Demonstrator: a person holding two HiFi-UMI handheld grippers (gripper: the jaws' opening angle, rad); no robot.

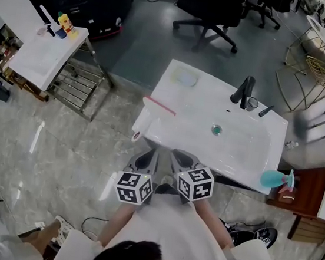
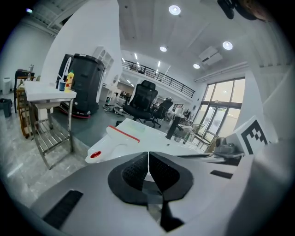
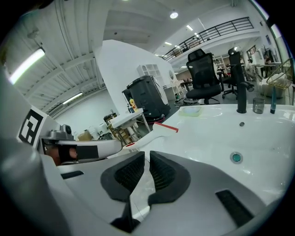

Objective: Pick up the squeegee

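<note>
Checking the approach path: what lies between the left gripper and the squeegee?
Nothing stands there. The left gripper view shows only the bare white edge of the sink between the shut left gripper and the squeegee; the head view agrees.

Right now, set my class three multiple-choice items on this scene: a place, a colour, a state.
1. Where is the squeegee? A floor B sink's left edge C side table
2. Its blade strip is? A red B blue C yellow
3. The left gripper and right gripper have fingers: A open B on the squeegee C shut, empty
Answers: B, it lies on the white rim; A, red edges its head; C, each gripper view shows fingers together, nothing between.
</note>
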